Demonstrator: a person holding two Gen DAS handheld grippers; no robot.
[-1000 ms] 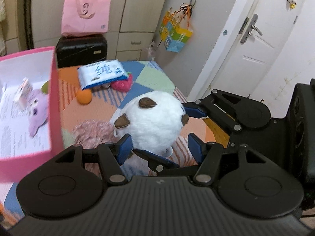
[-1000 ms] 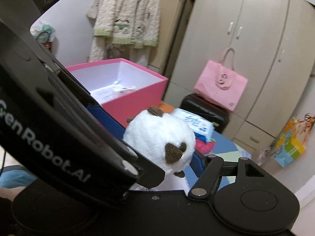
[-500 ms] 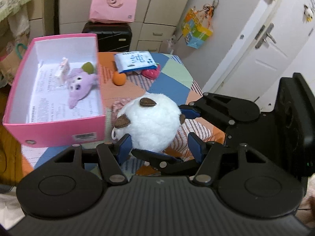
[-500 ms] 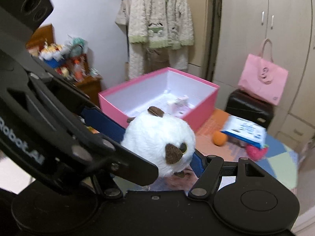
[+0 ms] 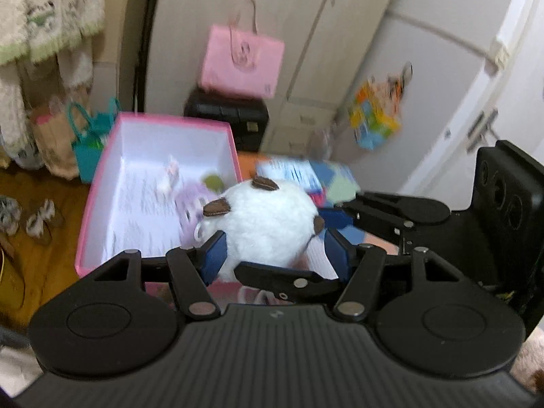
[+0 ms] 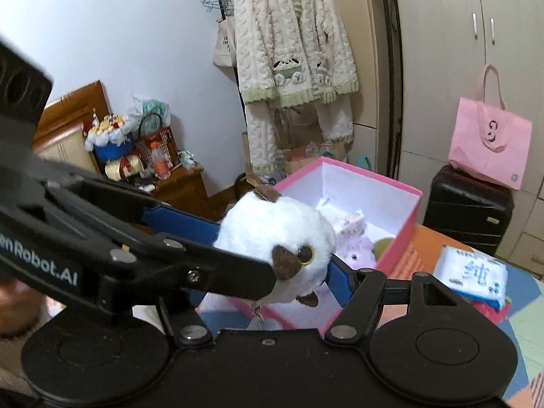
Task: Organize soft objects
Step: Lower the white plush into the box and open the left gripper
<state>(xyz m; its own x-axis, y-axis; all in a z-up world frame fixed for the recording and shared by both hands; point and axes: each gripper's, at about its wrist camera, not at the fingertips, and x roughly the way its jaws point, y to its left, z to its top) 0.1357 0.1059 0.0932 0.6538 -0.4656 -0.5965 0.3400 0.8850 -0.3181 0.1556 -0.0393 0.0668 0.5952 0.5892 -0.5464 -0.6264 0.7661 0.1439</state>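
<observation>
A round white plush toy (image 5: 268,224) with brown ears hangs in the air between both grippers. My left gripper (image 5: 275,256) is shut on its lower sides with blue pads. My right gripper (image 5: 292,241) reaches in from the right and grips it crosswise. In the right wrist view the plush toy (image 6: 272,227) shows a yellow eye, and my left gripper (image 6: 217,251) covers the near finger of my right gripper (image 6: 282,282). Just behind and below stands an open pink box (image 5: 98,204), also the pink box (image 6: 404,217), holding a purple plush (image 6: 357,251), a green item and a small carton.
A blue-and-white tissue pack (image 6: 471,272) and a pink strawberry toy (image 6: 493,306) lie on the patchwork table cover (image 6: 523,326). A black suitcase (image 6: 465,210) with a pink bag (image 6: 489,142) stands by the wardrobe. Wooden floor (image 5: 40,258) shows left of the box.
Both grippers have risen with the white plush toy and swung toward the pink box. The box now sits right behind the toy, and the view is blurred by motion.
</observation>
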